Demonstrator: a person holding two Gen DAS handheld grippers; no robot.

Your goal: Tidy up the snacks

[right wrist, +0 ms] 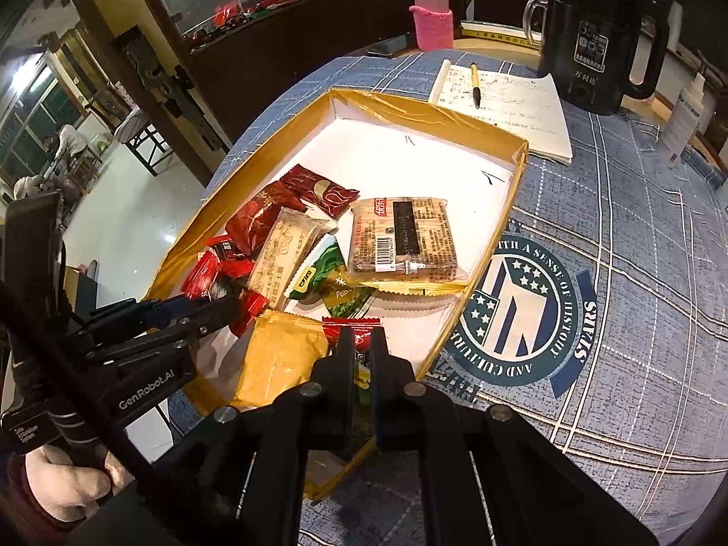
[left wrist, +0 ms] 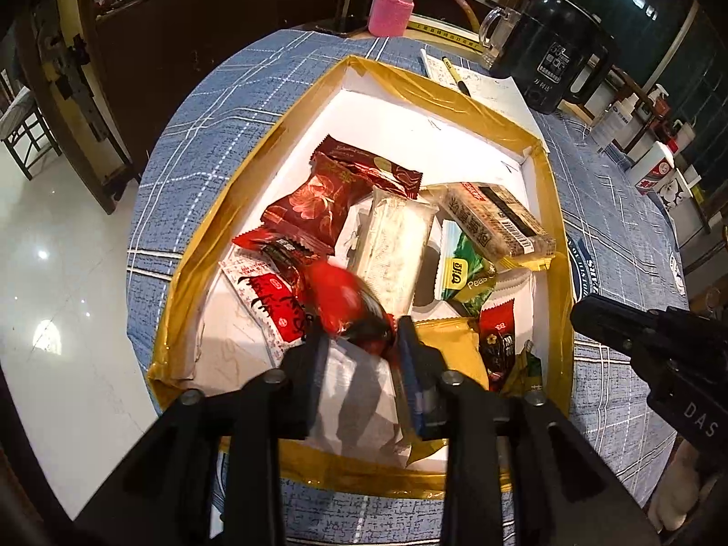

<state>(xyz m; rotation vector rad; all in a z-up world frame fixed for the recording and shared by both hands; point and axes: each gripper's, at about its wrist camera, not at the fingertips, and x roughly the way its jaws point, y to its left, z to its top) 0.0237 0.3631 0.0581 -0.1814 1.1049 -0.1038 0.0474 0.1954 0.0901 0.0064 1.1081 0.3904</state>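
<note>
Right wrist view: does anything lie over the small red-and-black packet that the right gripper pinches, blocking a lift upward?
Nothing visible lies over the small red-and-black snack packet in the right gripper. The crinkled yellow foil packet lies only beside it.

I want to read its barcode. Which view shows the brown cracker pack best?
The right wrist view: the brown cracker pack lies flat, whole face and barcode visible. The left wrist view shows it stretched slantwise near the box's far corner, barcode small.
</note>
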